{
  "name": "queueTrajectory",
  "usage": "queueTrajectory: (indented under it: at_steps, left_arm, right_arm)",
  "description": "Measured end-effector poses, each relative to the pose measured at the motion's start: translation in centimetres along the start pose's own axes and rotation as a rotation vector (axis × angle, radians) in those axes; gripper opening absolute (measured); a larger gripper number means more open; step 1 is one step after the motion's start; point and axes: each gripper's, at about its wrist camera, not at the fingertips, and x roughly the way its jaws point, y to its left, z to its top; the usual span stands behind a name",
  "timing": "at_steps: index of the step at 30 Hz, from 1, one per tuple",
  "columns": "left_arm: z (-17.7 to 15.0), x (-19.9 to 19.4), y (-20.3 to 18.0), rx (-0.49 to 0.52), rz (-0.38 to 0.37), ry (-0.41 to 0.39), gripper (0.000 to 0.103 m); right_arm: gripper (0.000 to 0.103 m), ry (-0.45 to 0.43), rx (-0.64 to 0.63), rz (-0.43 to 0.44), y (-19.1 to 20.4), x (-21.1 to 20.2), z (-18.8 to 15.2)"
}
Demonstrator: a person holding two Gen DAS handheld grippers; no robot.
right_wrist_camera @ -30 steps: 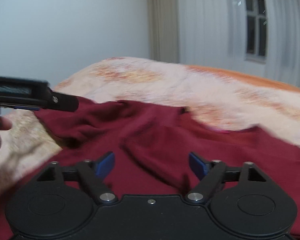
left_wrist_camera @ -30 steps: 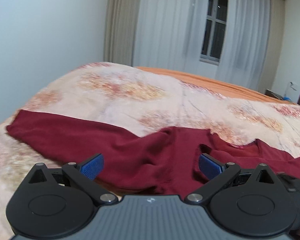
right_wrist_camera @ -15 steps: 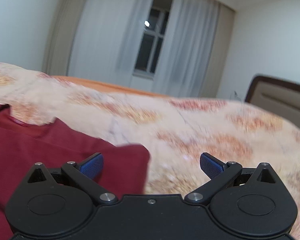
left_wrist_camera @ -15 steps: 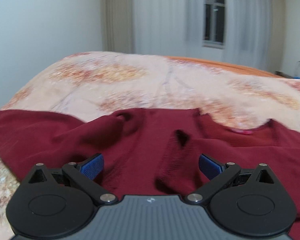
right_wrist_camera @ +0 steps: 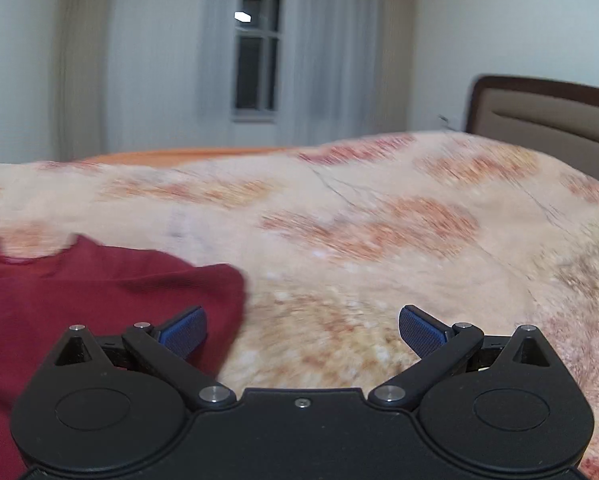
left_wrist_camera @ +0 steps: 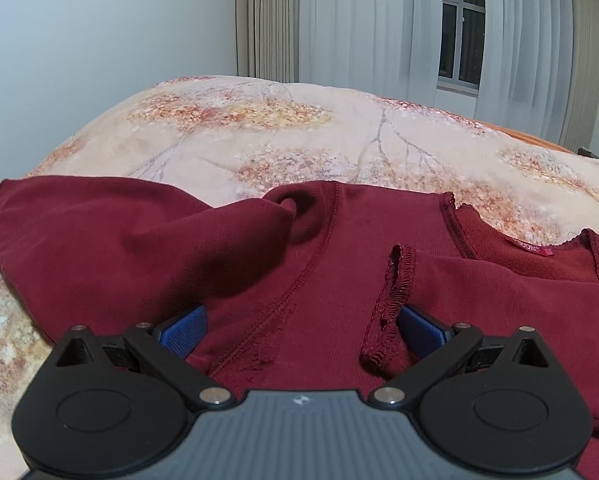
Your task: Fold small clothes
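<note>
A dark red long-sleeved top lies crumpled on the bed, neckline with a pink label at the right, one sleeve stretched left. My left gripper is open, low over the top's shoulder area, its blue pads either side of a folded sleeve cuff. In the right wrist view the top's right edge lies at the lower left. My right gripper is open and empty, its left pad over the top's edge, the rest over bare bedspread.
The bed has a beige floral bedspread. A brown headboard stands at the right. White curtains and a window lie behind the bed; a plain wall is at the left.
My left gripper moved closer in over the top's shoulder and cuff. My right gripper swung right off the top's middle to its right edge, over bedspread. Both stayed open.
</note>
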Motion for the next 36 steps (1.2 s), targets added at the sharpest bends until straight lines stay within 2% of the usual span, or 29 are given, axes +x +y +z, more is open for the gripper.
queueTrajectory:
  at_steps: [3,6,8,11,15,18,22,28,36]
  left_arm:
    - [-0.2,0.1,0.0,0.002,0.000,-0.004,0.103]
    - [-0.2,0.1,-0.2,0.008,0.005,-0.006,0.103]
    - [-0.2,0.1,-0.2,0.007,0.004,-0.006,0.103]
    - [-0.2,0.1,-0.2,0.007,0.005,-0.006,0.103]
    - [-0.2,0.1,-0.2,0.008,0.005,-0.006,0.103]
    - [-0.3,0.1,-0.2,0.012,0.009,-0.006,0.103]
    - [-0.3,0.1,-0.4,0.019,0.014,-0.008,0.103]
    - [-0.3,0.1,-0.2,0.010,0.005,-0.015,0.103]
    - [0.7,-2.3,1.2,-0.011,-0.064,-0.008,0.103]
  right_arm:
    - [0.102,-0.031,-0.092,0.087,1.4,-3.9,-1.2]
    - [0.102,-0.041,-0.226,0.113,3.4,-5.8,-2.8]
    - [0.102,-0.065,-0.310,0.074,4.6,-6.2,-3.9]
    - [0.102,-0.087,-0.360,-0.015,5.2,-5.3,-4.4]
    - [0.102,-0.111,-0.308,-0.108,4.3,-4.5,-4.7]
    - [0.102,-0.076,-0.212,-0.166,2.5,-4.2,-5.0]
    - [0.102,-0.017,-0.112,-0.177,0.6,-3.8,-5.5]
    - [0.102,0.000,-0.055,-0.107,-0.3,-4.9,-5.7]
    - [0.102,-0.022,-0.160,-0.011,1.5,-10.0,-4.4]
